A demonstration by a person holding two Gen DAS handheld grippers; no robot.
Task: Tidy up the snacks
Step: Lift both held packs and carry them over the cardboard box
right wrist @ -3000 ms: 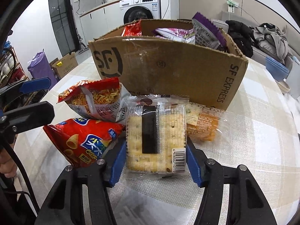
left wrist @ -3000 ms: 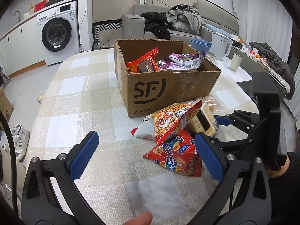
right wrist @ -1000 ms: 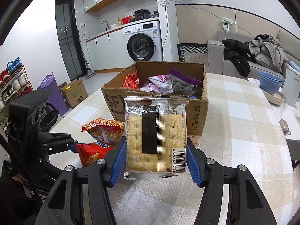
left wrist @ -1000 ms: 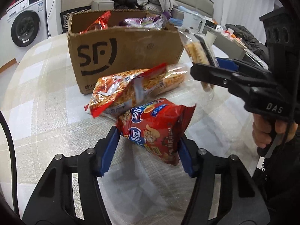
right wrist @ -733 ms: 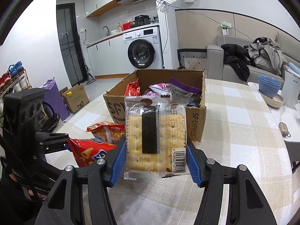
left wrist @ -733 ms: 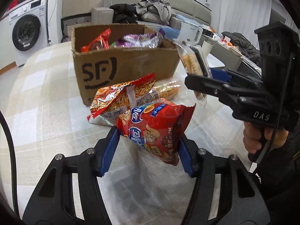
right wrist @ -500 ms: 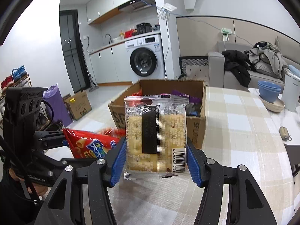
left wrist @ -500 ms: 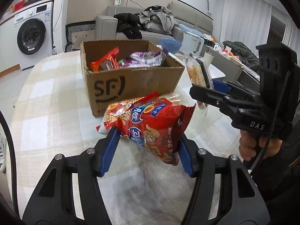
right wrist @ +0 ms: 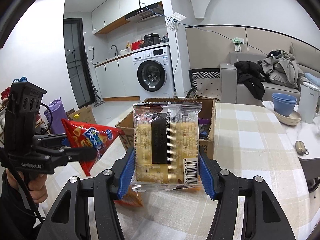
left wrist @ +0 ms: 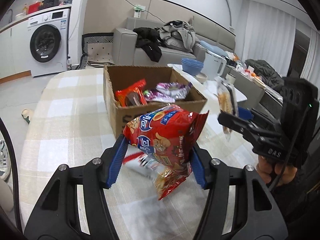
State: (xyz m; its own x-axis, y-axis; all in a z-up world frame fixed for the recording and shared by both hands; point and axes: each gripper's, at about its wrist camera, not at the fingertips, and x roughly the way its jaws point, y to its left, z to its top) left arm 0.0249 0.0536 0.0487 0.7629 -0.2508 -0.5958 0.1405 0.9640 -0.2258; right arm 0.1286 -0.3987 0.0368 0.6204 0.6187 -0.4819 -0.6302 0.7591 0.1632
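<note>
My left gripper is shut on a red chip bag and holds it in the air just in front of the open cardboard box. The box holds a red packet and purple packets. My right gripper is shut on a clear cracker pack, held above the table in front of the box. The cracker pack also shows edge-on in the left wrist view. The red chip bag shows in the right wrist view.
A noodle-snack bag lies on the checked tablecloth under the chip bag. An orange packet lies below the cracker pack. Blue bowls, a white kettle and a small pouch stand at the right.
Both grippers have lifted their snacks higher above the table and closer to the box. The chip bag now hangs clear of the noodle bag.
</note>
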